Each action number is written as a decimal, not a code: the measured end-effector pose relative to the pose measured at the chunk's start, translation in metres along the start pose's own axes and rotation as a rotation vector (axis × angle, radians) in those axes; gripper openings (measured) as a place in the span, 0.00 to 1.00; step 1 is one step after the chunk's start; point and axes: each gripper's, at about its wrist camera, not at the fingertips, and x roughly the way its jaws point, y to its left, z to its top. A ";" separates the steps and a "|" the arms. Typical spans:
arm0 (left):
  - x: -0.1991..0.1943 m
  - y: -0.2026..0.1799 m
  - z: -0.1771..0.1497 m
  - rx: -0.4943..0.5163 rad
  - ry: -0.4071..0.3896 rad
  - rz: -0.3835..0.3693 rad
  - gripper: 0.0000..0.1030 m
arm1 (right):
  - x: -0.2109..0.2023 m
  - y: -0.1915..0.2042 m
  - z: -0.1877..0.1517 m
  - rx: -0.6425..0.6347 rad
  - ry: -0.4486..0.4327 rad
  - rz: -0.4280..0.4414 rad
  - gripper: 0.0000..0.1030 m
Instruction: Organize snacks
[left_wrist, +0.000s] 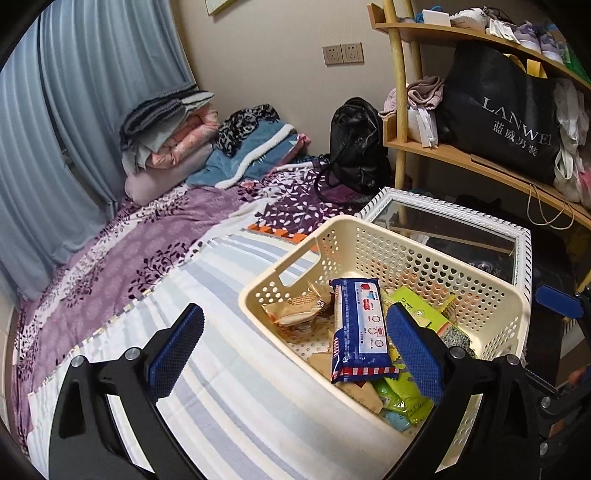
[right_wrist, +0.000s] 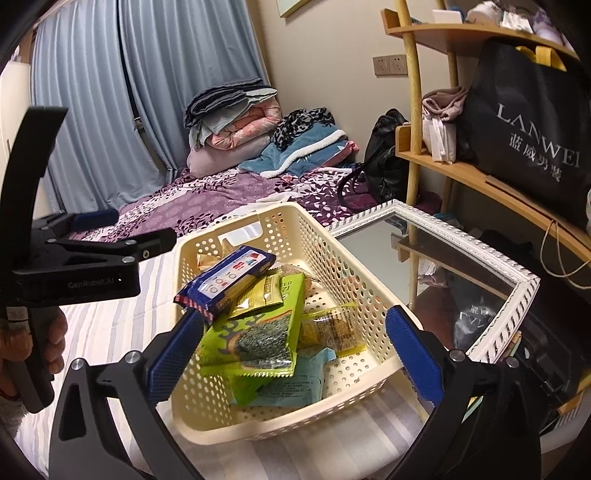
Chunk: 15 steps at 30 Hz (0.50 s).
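Observation:
A cream perforated basket (left_wrist: 480, 295) (right_wrist: 332, 402) stands on the striped bed sheet and holds several snack packs. A blue biscuit pack (left_wrist: 356, 328) (right_wrist: 225, 280) lies on top. Green seaweed packs (right_wrist: 258, 332) (left_wrist: 410, 306) lie under it, with tan wrappers (left_wrist: 295, 314) and a light blue pack (right_wrist: 295, 384). My left gripper (left_wrist: 295, 343) is open and empty, its right pad over the basket. My right gripper (right_wrist: 295, 343) is open and empty above the basket's near side. The left gripper also shows in the right wrist view (right_wrist: 122, 236) at the left.
A white-framed mirror (left_wrist: 524, 243) (right_wrist: 509, 306) lies beside the basket on the right. A wooden shelf (left_wrist: 461, 158) with a black bag (left_wrist: 509, 114) stands behind it. Folded blankets (left_wrist: 177, 133) and a black backpack (left_wrist: 358, 144) lie at the bed's far end. Curtains hang at the left.

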 end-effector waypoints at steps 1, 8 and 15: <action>-0.004 0.000 0.000 0.002 -0.005 0.005 0.97 | -0.002 0.001 0.000 -0.004 -0.001 -0.001 0.95; -0.029 0.006 -0.005 -0.012 -0.035 0.039 0.97 | -0.020 0.013 -0.001 -0.037 -0.019 -0.008 0.95; -0.052 0.011 -0.014 -0.023 -0.062 0.105 0.97 | -0.037 0.028 -0.003 -0.077 -0.036 -0.011 0.95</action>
